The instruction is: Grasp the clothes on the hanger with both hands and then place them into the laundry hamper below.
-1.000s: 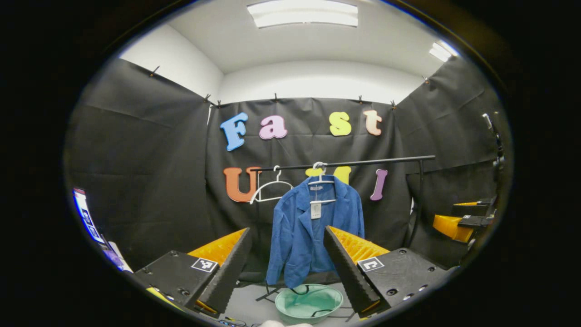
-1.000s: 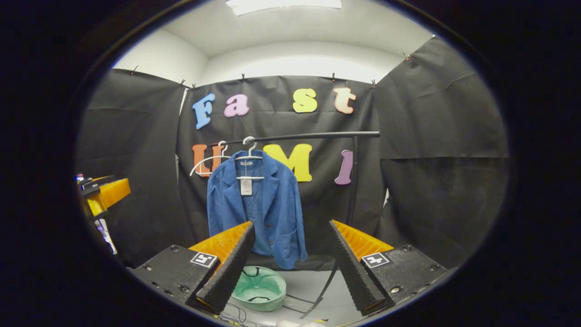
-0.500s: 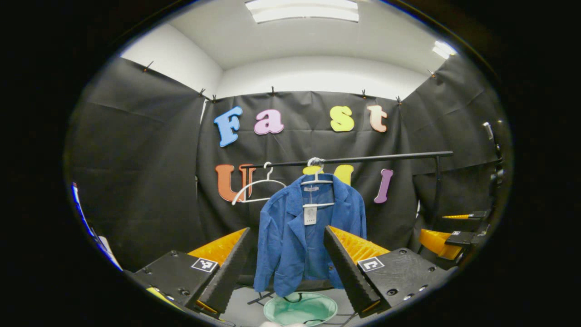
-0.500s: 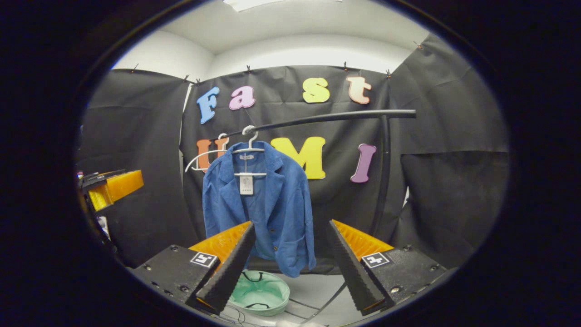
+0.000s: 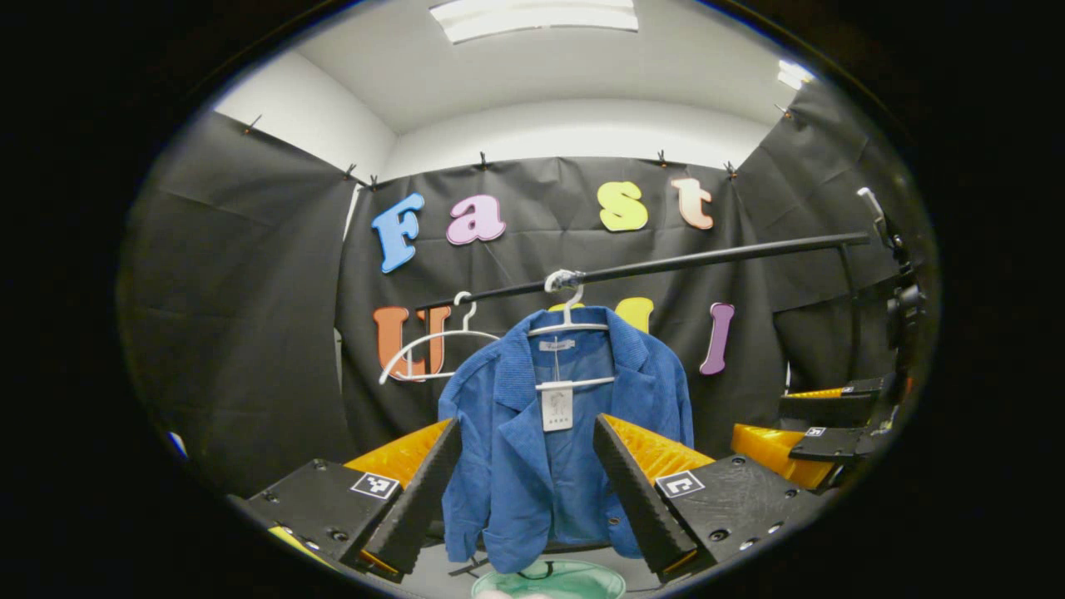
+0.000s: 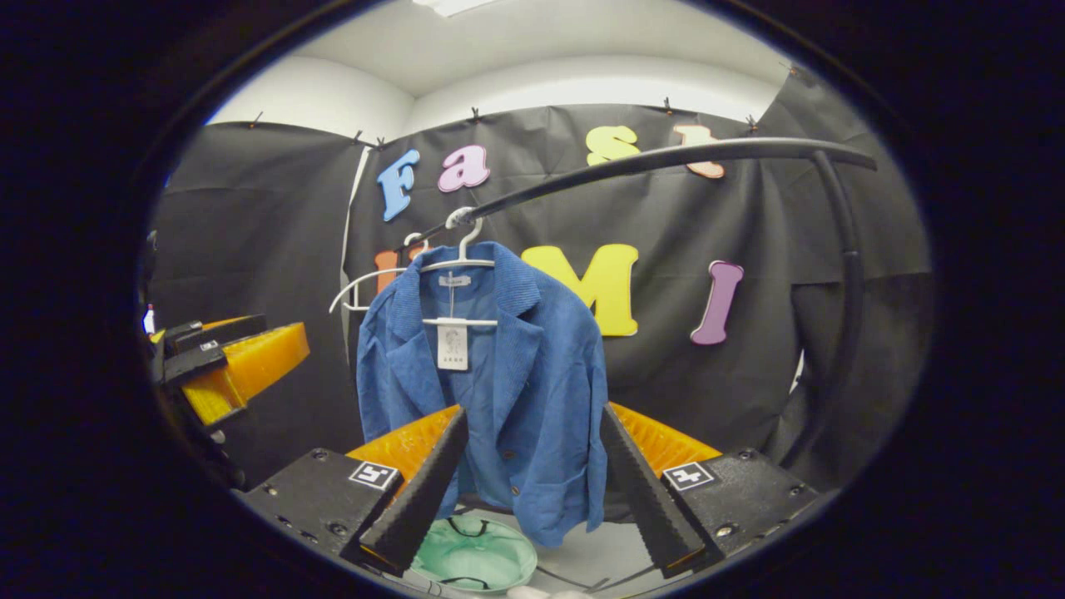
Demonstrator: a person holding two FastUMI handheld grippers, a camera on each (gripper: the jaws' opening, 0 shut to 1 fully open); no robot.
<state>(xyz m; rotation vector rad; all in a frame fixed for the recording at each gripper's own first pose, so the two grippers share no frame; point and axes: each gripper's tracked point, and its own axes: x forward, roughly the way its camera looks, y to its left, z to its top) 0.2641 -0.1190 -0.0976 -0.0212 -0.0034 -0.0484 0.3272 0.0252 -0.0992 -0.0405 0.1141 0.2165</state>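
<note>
Nearest in the left gripper view, the left gripper has its jaws released, spread wide with nothing between the fingers, and the blue jacket shows through the gap beyond them, not touched. In the right gripper view the right gripper likewise has its jaws released and grasps nothing, the jacket's lower half hanging past the gap. Each gripper also appears at the edge of the other's view, to either side of the jacket: the right one at the right edge, the left one at the left edge. The jacket hangs with its long axis vertical, collar up and hem down, its open front facing the cameras, one sleeve hanging down each side. Directly below its hem sits the pale green laundry hamper, round and open-topped, with thin dark handles lying at its rim and no garment seen inside. The jacket sits on a white hanger hooked over the black rail, and a small white paper tag dangles at the collar opening; its print is too small to read, as is the woven label at the neck. Just beside the jacket, on the same rail, hangs a bare white hanger.
</note>
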